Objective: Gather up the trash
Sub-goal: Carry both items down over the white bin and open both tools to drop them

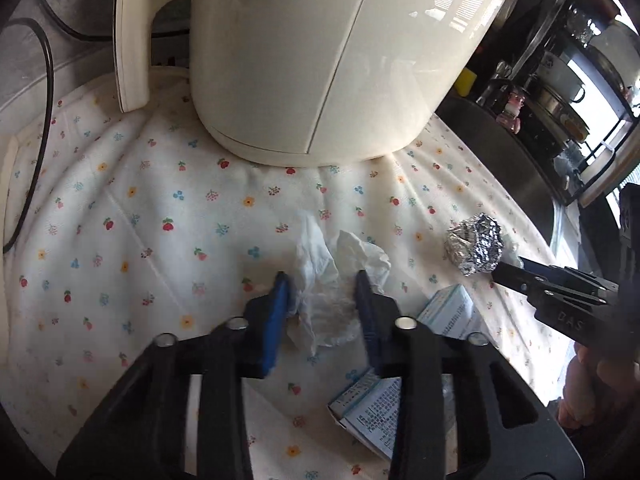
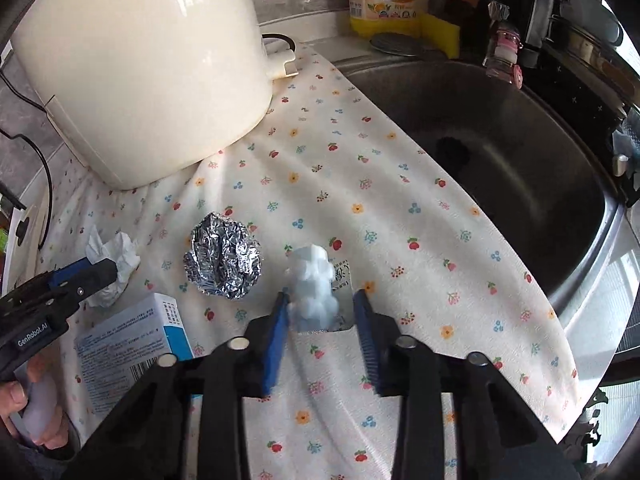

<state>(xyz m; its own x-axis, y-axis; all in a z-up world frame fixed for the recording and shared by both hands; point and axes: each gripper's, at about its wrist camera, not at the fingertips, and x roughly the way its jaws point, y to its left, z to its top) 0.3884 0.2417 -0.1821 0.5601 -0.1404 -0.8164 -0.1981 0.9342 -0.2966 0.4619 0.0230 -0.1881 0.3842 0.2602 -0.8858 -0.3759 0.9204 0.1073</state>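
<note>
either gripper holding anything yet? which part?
Nothing held. Left gripper is open, straddling the crumpled tissue on the cloth. Right gripper is open around the white foam-like wad, not clamped.

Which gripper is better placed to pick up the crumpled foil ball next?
Probably neither soon: the left gripper straddles the tissue and the right gripper the white-blue wad. The right lies nearer the foil ball.

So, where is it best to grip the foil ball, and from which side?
Probably from above, across its middle: the foil ball is a crumpled, roughly round lump lying free on the cloth, with the tissue and box apart from it.
</note>
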